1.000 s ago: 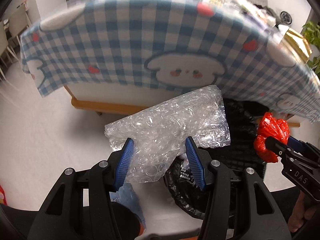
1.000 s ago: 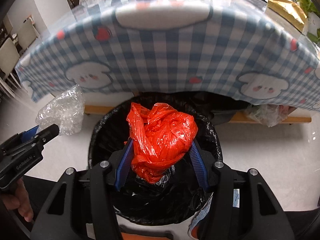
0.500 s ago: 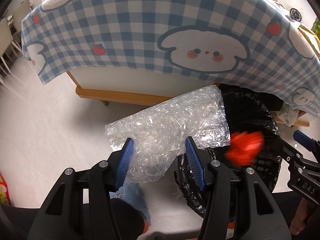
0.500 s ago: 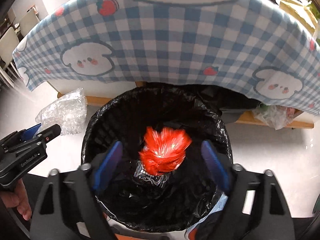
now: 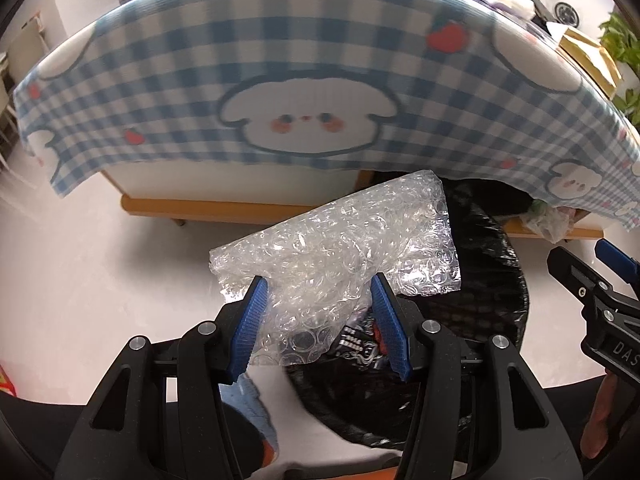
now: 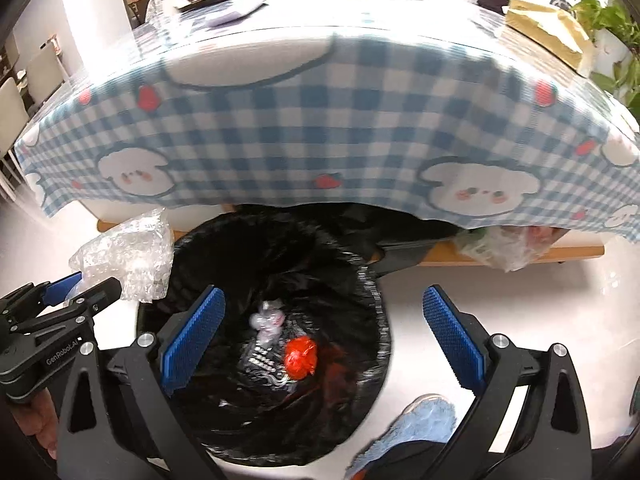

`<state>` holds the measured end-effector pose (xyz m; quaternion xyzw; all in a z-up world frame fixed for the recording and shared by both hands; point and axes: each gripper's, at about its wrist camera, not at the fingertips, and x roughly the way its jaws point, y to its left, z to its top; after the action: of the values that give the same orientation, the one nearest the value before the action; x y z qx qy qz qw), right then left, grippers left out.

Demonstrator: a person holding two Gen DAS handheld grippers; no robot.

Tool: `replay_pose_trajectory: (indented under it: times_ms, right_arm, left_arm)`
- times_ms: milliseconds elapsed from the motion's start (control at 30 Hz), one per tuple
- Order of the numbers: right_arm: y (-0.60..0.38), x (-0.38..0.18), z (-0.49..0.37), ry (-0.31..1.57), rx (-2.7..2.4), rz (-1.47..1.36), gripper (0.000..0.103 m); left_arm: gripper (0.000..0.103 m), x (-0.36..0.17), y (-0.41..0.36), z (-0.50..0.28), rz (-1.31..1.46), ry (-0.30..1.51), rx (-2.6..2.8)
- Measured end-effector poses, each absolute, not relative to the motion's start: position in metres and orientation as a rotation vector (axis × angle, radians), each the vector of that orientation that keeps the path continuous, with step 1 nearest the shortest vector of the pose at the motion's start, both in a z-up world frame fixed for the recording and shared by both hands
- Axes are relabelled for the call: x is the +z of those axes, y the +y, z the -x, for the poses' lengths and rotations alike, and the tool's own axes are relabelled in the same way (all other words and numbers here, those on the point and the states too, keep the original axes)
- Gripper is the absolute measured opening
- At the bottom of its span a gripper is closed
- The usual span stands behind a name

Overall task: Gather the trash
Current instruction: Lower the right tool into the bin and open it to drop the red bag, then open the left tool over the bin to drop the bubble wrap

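Observation:
My left gripper (image 5: 320, 324) is shut on a sheet of clear bubble wrap (image 5: 340, 256) and holds it over the left rim of a black-bagged trash bin (image 5: 496, 280). My right gripper (image 6: 324, 332) is open and empty above the bin (image 6: 372, 304). A crumpled red plastic bag (image 6: 300, 356) lies at the bottom of the bin among other trash. The bubble wrap (image 6: 128, 252) and left gripper (image 6: 68, 304) show at the left of the right wrist view. The right gripper (image 5: 600, 280) shows at the right edge of the left wrist view.
A table with a blue checked cloth (image 6: 320, 140) overhangs the far side of the bin. A clear bag of rubbish (image 6: 500, 244) lies under the table at right. The floor (image 5: 100, 260) is white. My blue slipper (image 6: 416, 420) is near the bin.
The right gripper opened and the red bag fell from it into the bin. The left gripper kept its hold on the bubble wrap and moved right, nearer the bin.

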<state>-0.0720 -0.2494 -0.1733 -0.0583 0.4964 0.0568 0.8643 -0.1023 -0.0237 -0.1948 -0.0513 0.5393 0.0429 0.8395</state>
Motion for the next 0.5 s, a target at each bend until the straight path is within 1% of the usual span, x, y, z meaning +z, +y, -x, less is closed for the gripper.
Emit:
replay_pose_trajectory:
  times_ms: [500]
  right_arm:
    - [-0.311, -0.177, 0.067, 1.048, 0.035, 0.083, 0.095]
  left_arm:
    - [0.053, -0.226, -0.082, 0.080, 0.064, 1.178, 0.028]
